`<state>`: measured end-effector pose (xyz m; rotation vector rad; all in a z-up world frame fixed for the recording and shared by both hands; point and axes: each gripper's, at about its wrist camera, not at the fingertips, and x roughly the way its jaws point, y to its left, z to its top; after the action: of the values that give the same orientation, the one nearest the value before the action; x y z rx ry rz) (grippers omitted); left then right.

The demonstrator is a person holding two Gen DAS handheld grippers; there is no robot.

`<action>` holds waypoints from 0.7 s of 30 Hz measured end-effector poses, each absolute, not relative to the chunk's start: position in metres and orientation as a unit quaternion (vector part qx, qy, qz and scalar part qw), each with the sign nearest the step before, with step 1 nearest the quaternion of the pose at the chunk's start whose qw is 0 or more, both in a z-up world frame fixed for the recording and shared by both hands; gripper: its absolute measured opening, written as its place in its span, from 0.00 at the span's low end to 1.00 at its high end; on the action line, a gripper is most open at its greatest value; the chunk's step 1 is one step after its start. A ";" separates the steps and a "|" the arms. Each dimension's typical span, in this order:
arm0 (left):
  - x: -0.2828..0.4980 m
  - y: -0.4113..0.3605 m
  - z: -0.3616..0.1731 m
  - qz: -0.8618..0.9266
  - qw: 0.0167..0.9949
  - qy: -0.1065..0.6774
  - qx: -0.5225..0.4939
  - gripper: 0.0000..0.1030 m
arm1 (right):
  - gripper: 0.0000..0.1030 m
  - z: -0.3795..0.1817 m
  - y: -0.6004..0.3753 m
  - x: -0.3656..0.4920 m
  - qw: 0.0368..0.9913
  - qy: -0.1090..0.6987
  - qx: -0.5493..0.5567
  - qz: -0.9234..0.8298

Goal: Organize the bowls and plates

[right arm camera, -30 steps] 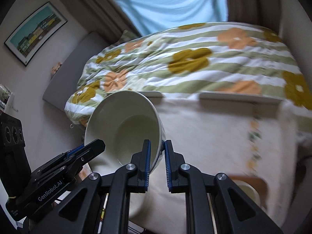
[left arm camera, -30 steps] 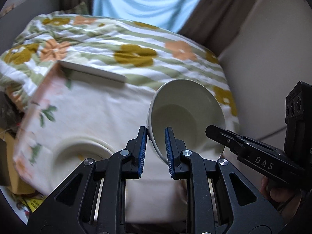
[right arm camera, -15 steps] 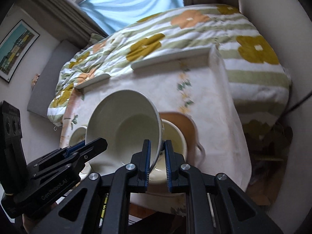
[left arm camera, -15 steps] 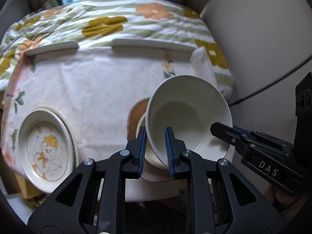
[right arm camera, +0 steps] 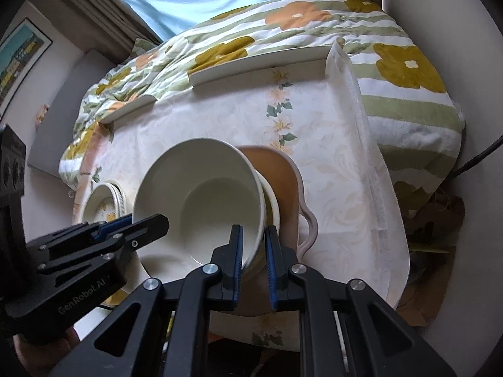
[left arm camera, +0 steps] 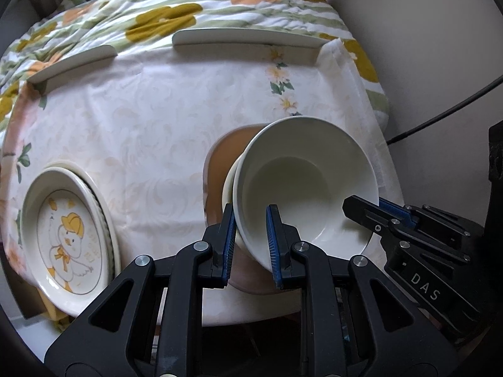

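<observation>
One cream ceramic bowl (left arm camera: 301, 182), both my grippers clamped on its rim.
Left gripper (left arm camera: 250, 242), right gripper (right arm camera: 254, 260) — beneath: second cream bowl (right arm camera: 273, 202), brown tray (right arm camera: 281, 169); aside, duck-printed plate (left arm camera: 63, 235).

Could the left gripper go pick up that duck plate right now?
Probably not yet: the left gripper is shut on the white bowl. The duck plate itself lies uncovered on the tablecloth.

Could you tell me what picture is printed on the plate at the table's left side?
A cartoon duck in a yellow hat, on the round white plate; left wrist view.
</observation>
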<state>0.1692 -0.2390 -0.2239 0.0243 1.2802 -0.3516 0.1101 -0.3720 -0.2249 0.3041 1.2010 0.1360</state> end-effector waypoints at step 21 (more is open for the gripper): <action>0.181 -0.245 -0.237 -0.146 0.779 0.610 0.021 0.17 | 0.12 -0.229 -0.362 0.105 0.824 0.555 0.089 0.071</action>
<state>0.1811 -0.2455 -0.2373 0.0460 1.3184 -0.3158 0.1050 -0.3622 -0.2286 0.1887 1.1810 0.1512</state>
